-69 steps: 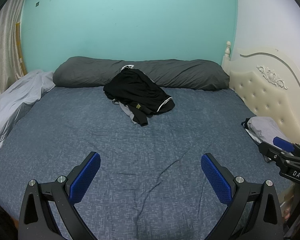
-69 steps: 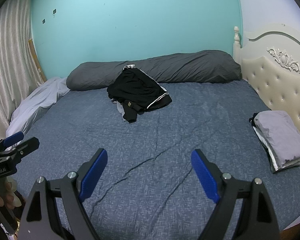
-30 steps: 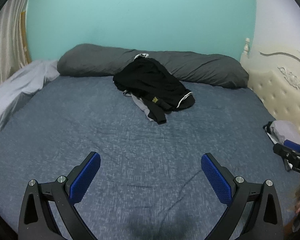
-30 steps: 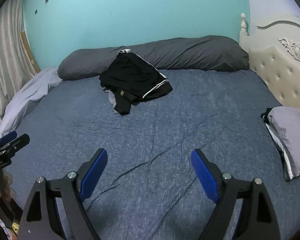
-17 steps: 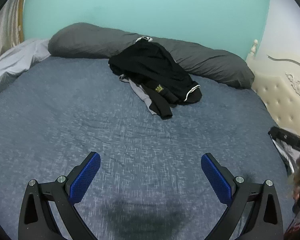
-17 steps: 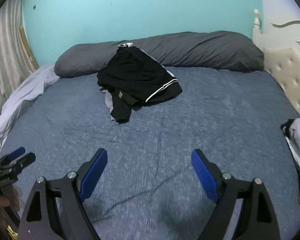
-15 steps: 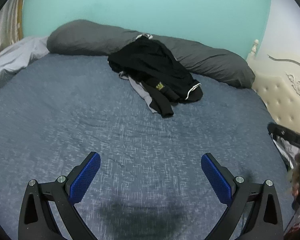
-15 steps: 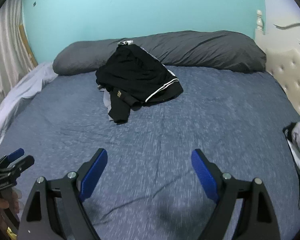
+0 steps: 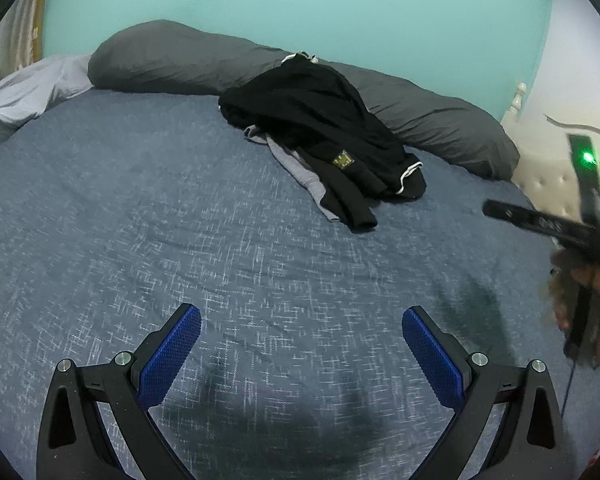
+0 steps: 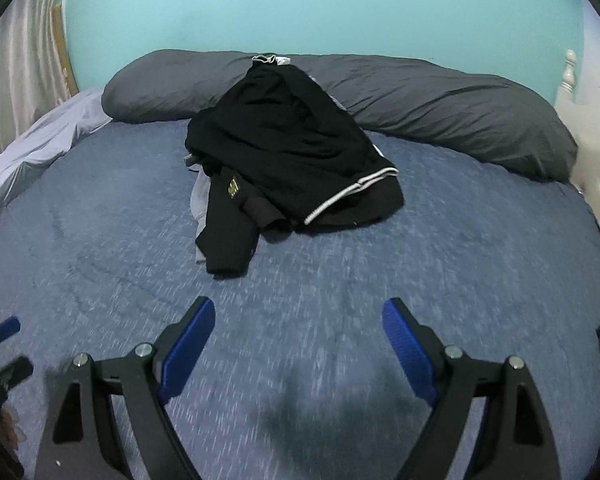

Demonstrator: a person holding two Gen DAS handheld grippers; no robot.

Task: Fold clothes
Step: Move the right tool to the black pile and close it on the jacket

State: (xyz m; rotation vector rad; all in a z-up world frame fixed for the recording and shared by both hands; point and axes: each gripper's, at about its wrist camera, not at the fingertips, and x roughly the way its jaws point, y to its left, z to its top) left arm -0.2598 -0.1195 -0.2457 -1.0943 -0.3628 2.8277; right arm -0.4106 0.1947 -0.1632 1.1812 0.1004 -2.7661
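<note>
Both grippers are closing the distance now: the heap of black clothes (image 10: 288, 160) is sitting much larger in your right wrist view than it was a couple of seconds back, and the folded stack that was lying at the right edge of the bed is slipping almost out of frame. You're carrying the left gripper (image 9: 300, 344) and the right gripper (image 10: 298, 336) with jaws spread wide and nothing between the blue pads, both hovering over bare blue bedspread (image 10: 480, 248). The pile is lying at the far middle of the bed, its top draped up against the long grey pillow (image 10: 460, 108), with a grey garment (image 9: 300, 168) peeking out underneath. You're doing best, I'd say, by singling out one piece: that black sleeve (image 10: 228, 248) trailing nearest you looks the easiest pinch. Keep the jaws wide until a pad is under a single layer, or you're risking dragging the grey one along too.
</note>
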